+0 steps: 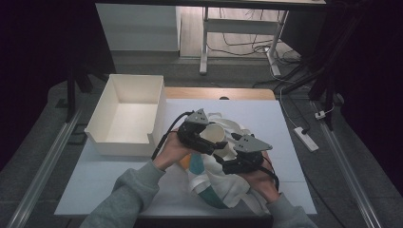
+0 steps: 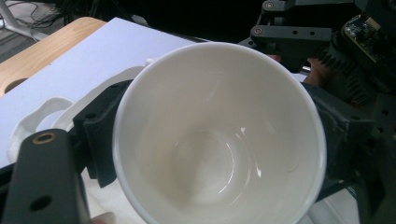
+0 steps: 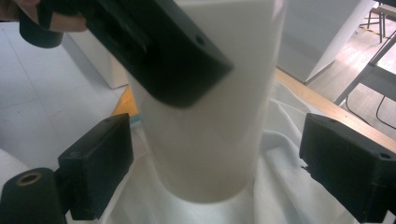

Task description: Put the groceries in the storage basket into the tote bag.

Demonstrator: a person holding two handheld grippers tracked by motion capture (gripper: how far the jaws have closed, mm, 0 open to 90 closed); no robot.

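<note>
The left gripper (image 1: 209, 142) clamped the white cup (image 1: 215, 134) beside the box (image 1: 127, 114); the right gripper (image 3: 210, 172) (jaws apart, seemingly clear) should withdraw straight.

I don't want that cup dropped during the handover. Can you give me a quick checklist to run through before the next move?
1. Left gripper clamped on the white cup: ok, jaws sit on both sides of it.
2. Right gripper released: ok, its jaws stand apart from the cup's wall.
3. Cup empty: ok, the left gripper view shows a bare inside.
4. White box open and empty: ok.
5. Cloth free of the cup: cannot tell.
</note>
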